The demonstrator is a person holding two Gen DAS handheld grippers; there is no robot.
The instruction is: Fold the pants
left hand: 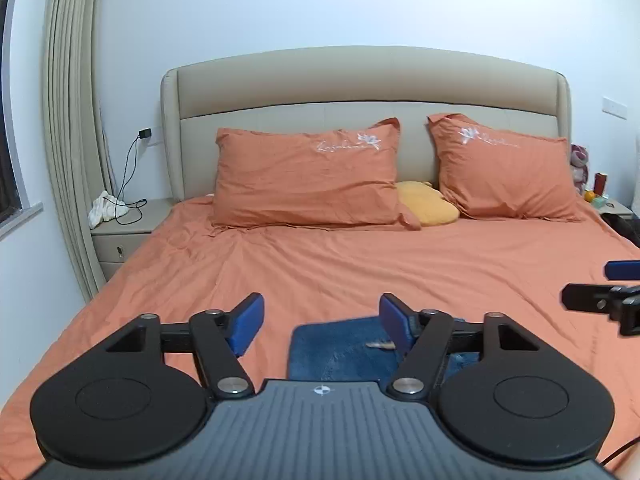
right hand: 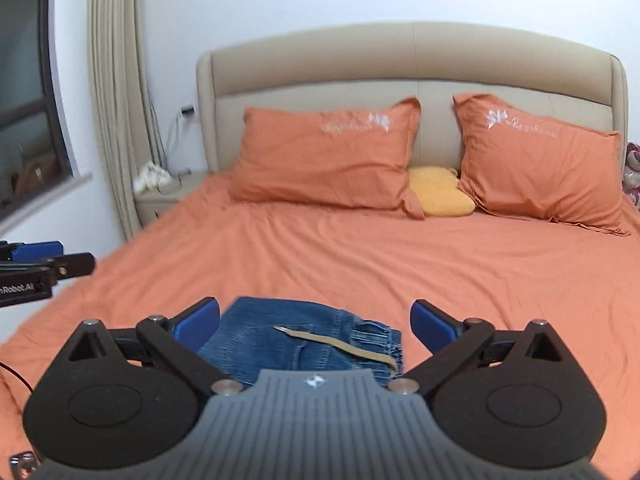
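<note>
Left gripper point(left hand: 321, 322) fingers spread wide, released, nothing between the blue pads point(left hand: 246, 322). Right-side pad sits in front of the jeans' edge in the left wrist view; contact can't be told.

Right gripper point(right hand: 315, 326) fingers also wide apart, released, holding nothing. Its pads point(right hand: 200, 320) frame the jeans but look apart from the cloth, hovering above it.

Jeans point(right hand: 304, 344): blue denim, folded into a compact bundle, lying flat on the orange bed sheet point(right hand: 360, 264) near the foot of the bed, just ahead of both grippers. A tan strip point(right hand: 344, 346) lies diagonally across the top. Frayed hem edge at the bundle's right side. In the left wrist view the jeans point(left hand: 340, 350) sit right of centre, partly hidden by the gripper body.

Each gripper shows at the edge of the other's view: right one at far right, left one at far left, both off to the side of the bundle.

Open sheet all round the jeans, wrinkled, wide room up to the two orange pillows point(left hand: 308, 176) and yellow cushion point(left hand: 426, 204) at the headboard point(left hand: 360, 80). Nightstand point(left hand: 124, 232) with white cloth and cable beside the bed's left edge, curtain point(left hand: 68, 120) behind it.
</note>
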